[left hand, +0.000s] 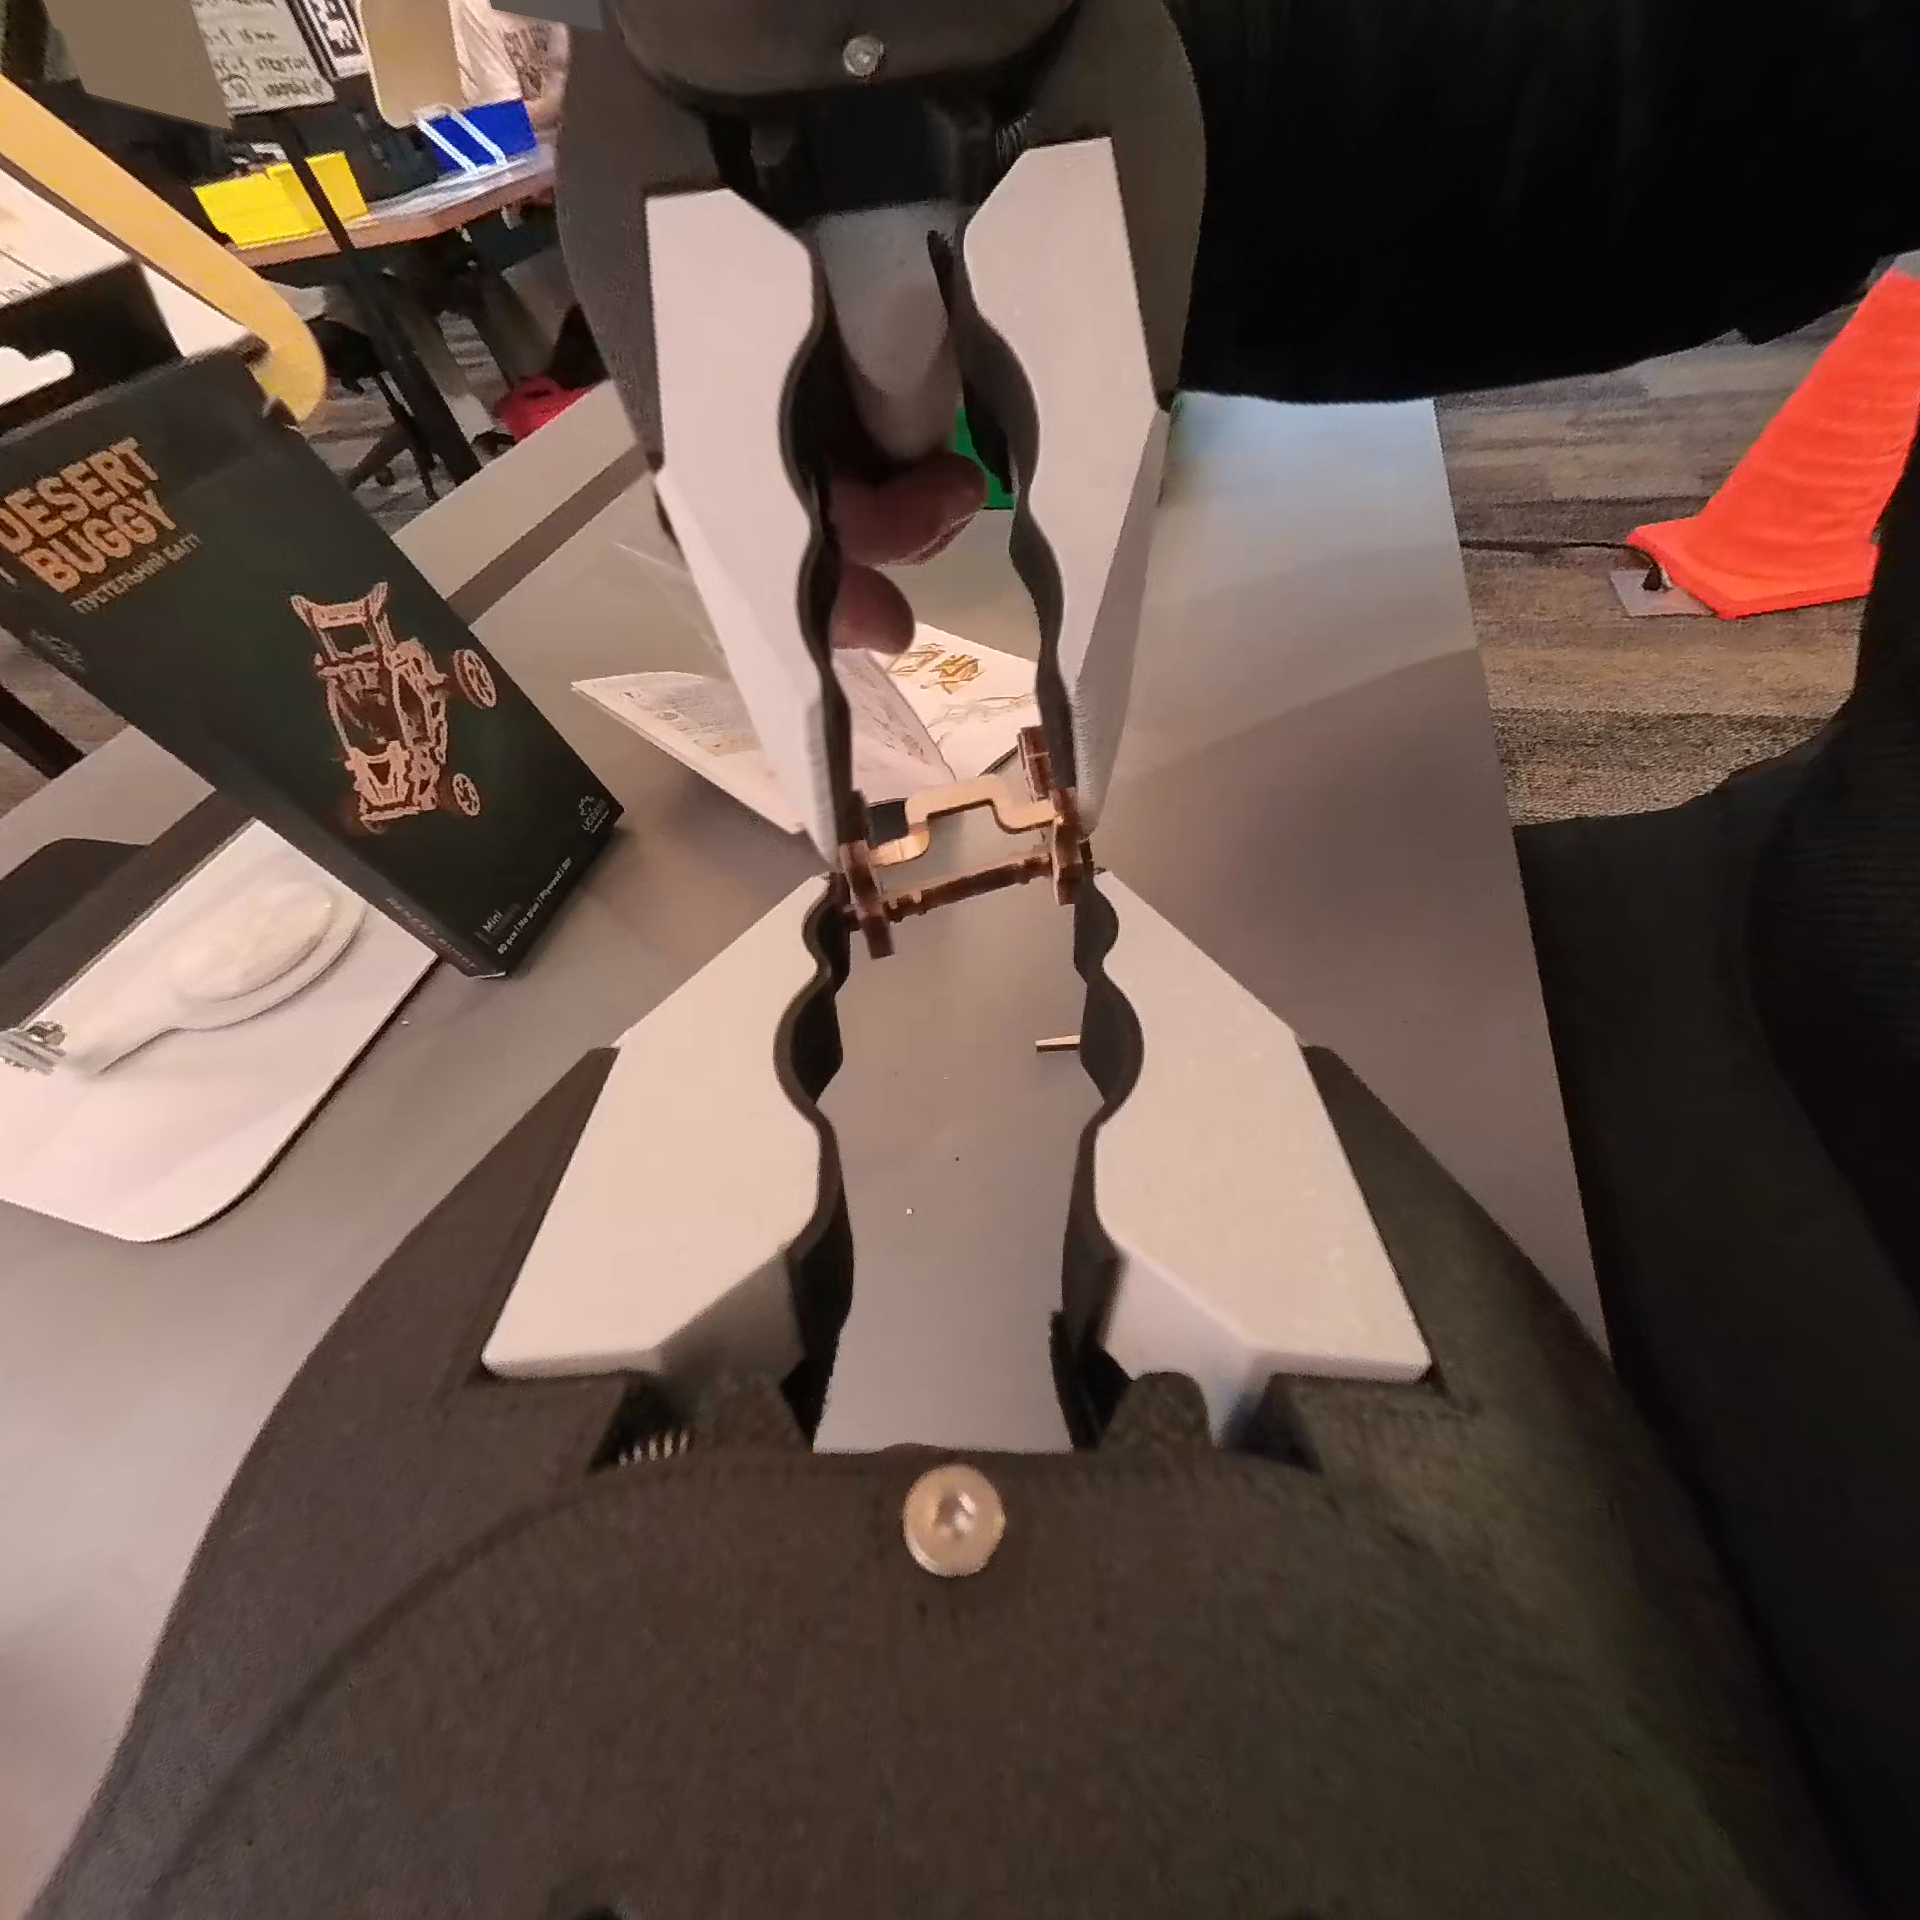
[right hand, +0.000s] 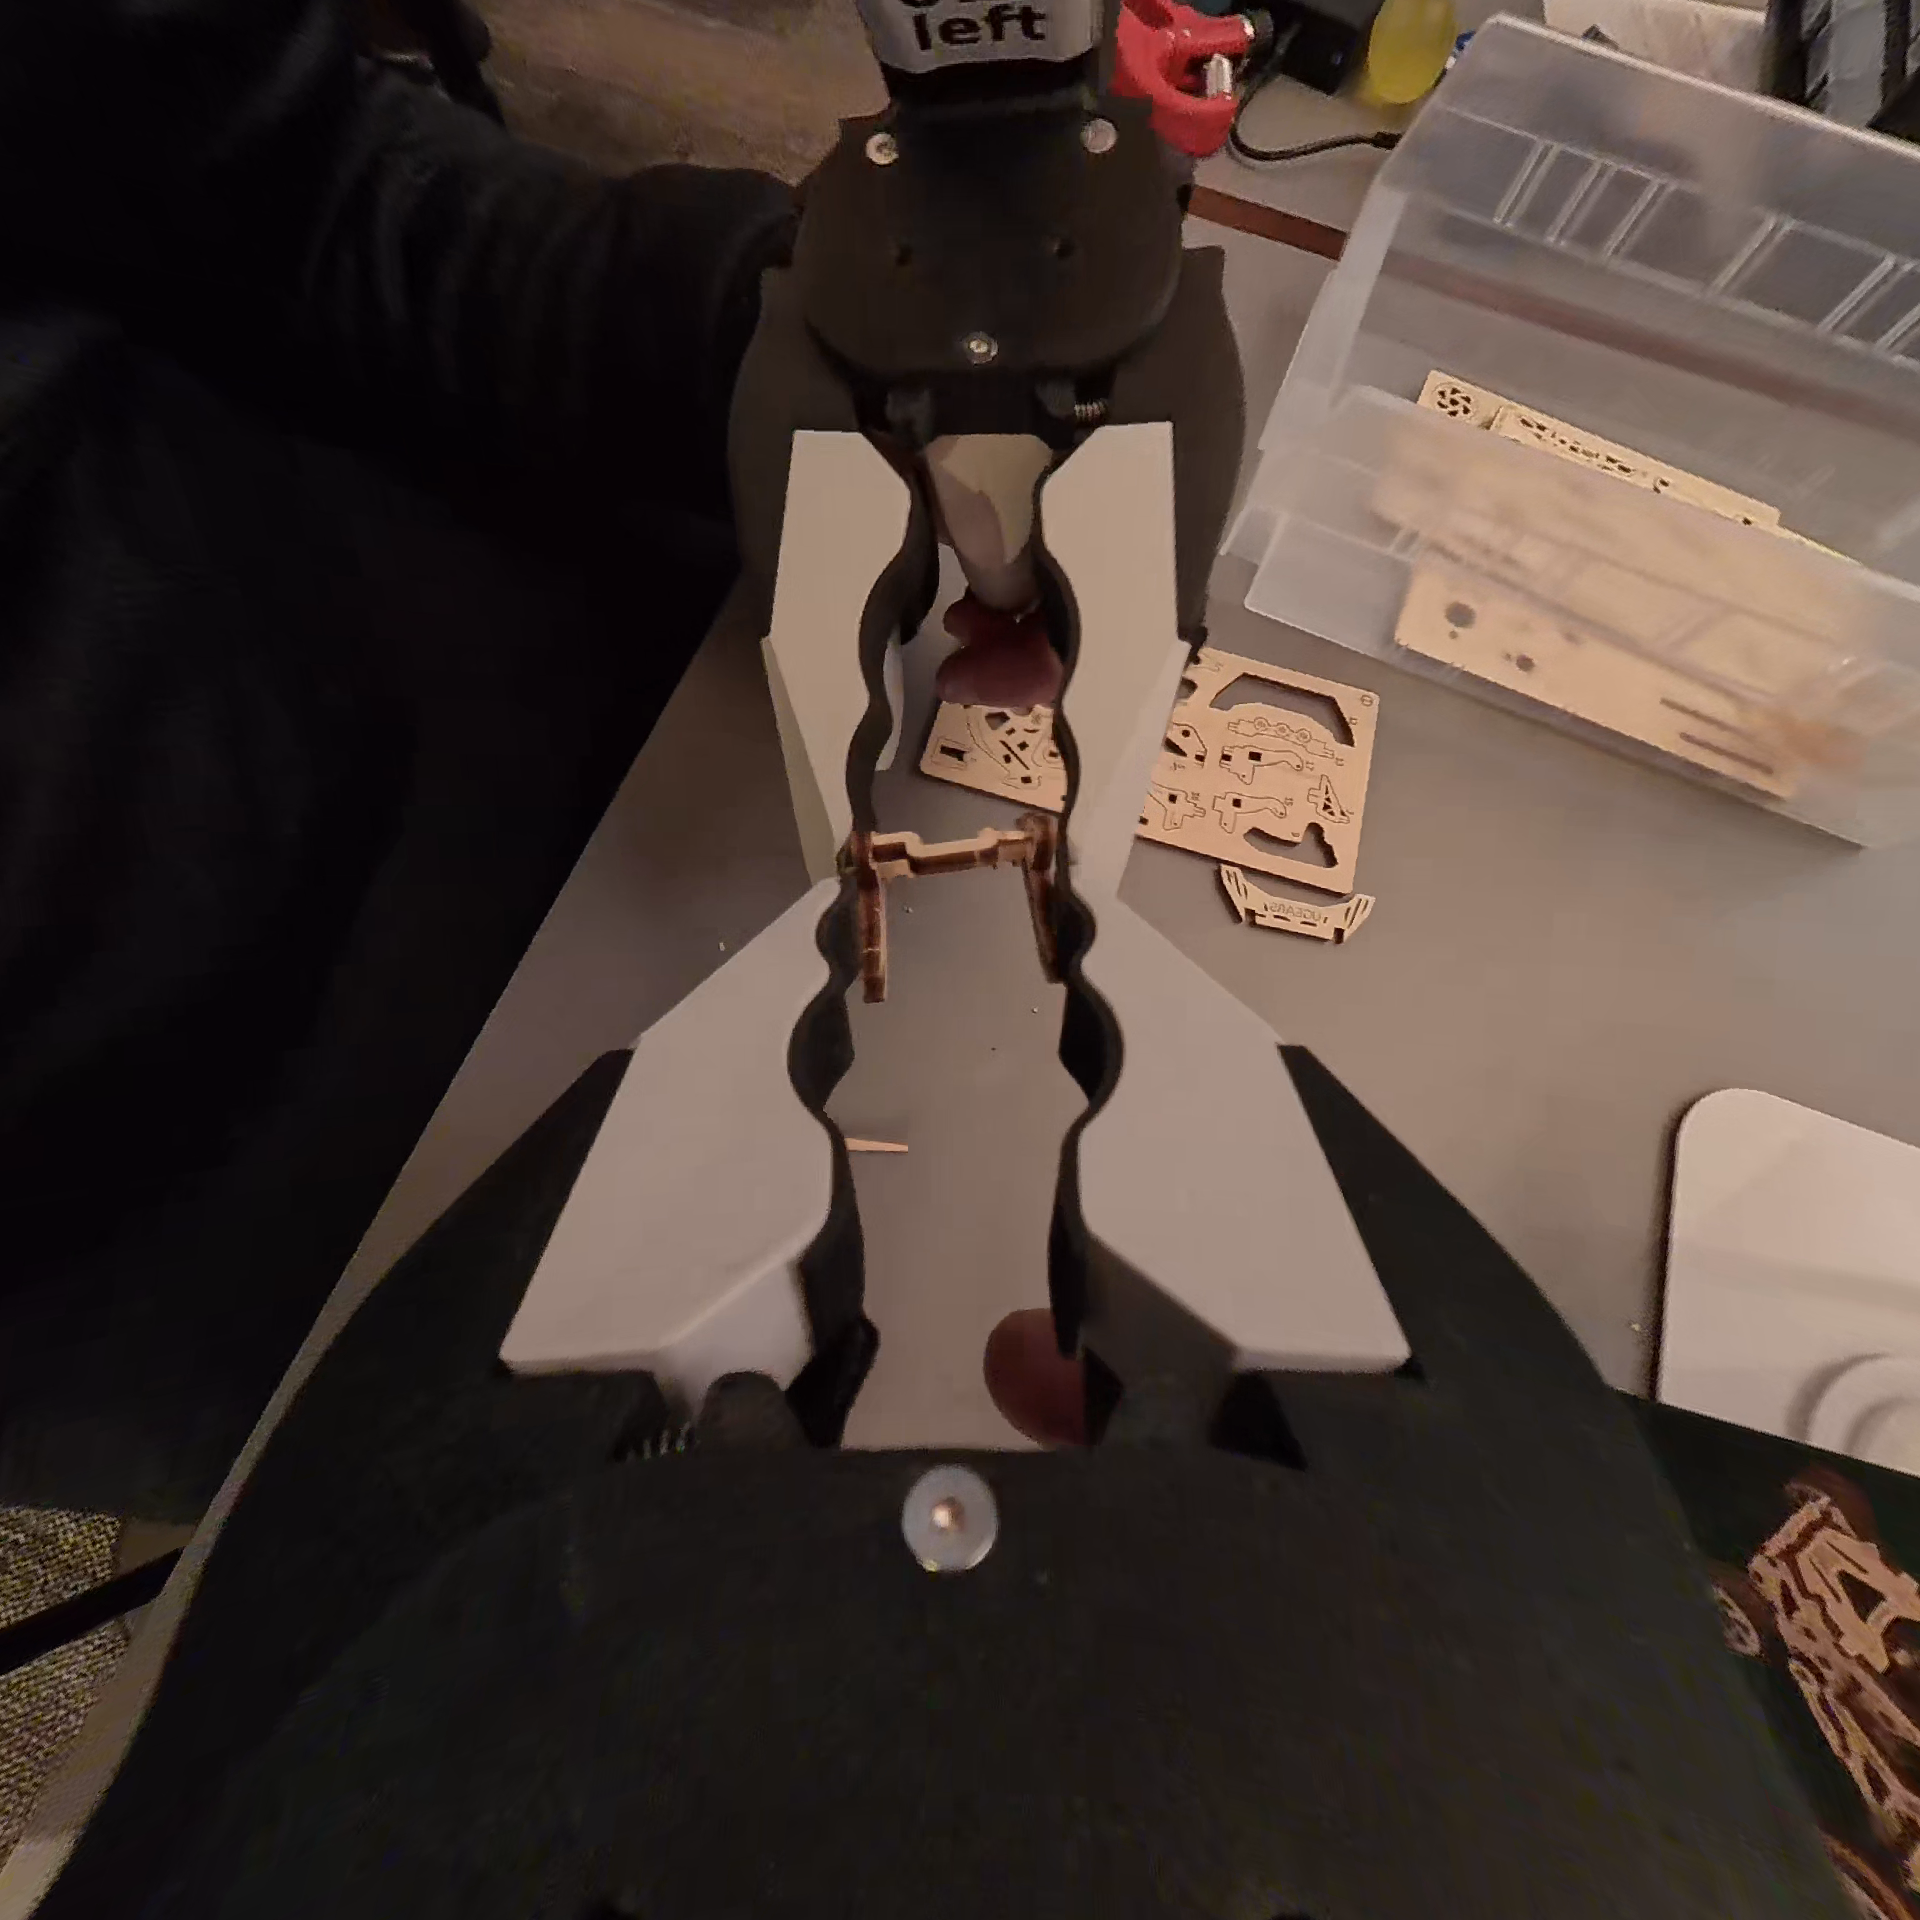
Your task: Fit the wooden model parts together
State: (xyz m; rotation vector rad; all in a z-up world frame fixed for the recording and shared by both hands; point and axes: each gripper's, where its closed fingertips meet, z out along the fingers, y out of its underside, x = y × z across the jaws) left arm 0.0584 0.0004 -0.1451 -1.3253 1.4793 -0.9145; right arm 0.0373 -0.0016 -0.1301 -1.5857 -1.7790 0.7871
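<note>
A small wooden frame (left hand: 956,862), two side plates joined by cross bars, hangs above the grey table (left hand: 935,1195) between my two grippers, which face each other. My left gripper (left hand: 961,904) is shut on the frame's near end, with its pads against both side plates. My right gripper (right hand: 956,904) is shut on the same frame (right hand: 951,857), and the side plates (right hand: 873,935) reach back between its pads. Each gripper also shows in the other's view: the right one (left hand: 956,816) in the left wrist view, the left one (right hand: 956,831) in the right wrist view.
A dark kit box (left hand: 312,675) and an open booklet (left hand: 675,717) lie beyond. A small wooden stick (right hand: 878,1147) lies on the table under the grippers. A wooden parts sheet (right hand: 1247,769), a loose wooden part (right hand: 1299,914), a clear plastic bin (right hand: 1610,520) and a white tray (right hand: 1787,1247) sit nearby. The grippers are tip to tip, or close to it.
</note>
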